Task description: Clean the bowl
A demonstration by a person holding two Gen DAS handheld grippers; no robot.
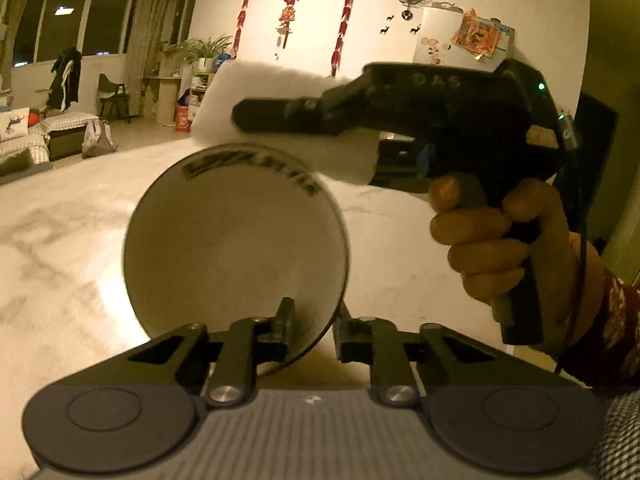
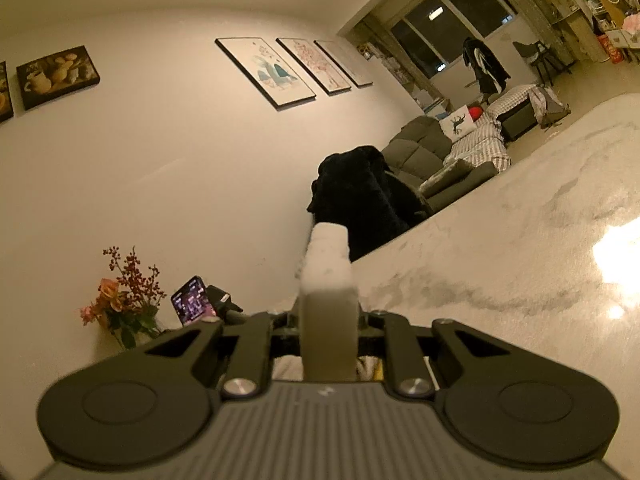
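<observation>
The left gripper (image 1: 310,326) holds a pale bowl (image 1: 236,256) by its lower rim, one finger inside the bowl and the other outside, so the bowl stands tilted on edge above the marbled white worktop (image 1: 60,240) with its open side toward the left wrist camera; dark blurred lettering runs along the inner wall near the upper rim. The pads appear to press on the rim, though motion blur softens the contact. The right gripper (image 1: 256,114) reaches in from the right, gripped by a hand (image 1: 500,240) in a patterned red sleeve (image 1: 612,320), and its fingers are clamped on a white sponge (image 1: 280,108) that sits just above the bowl's upper rim; whether sponge and rim touch cannot be told. In the right wrist view the same gripper (image 2: 328,320) pinches the sponge (image 2: 328,292) edge-on between closed fingers, pointing across the worktop (image 2: 520,248) toward a wall with framed pictures (image 2: 266,72).
</observation>
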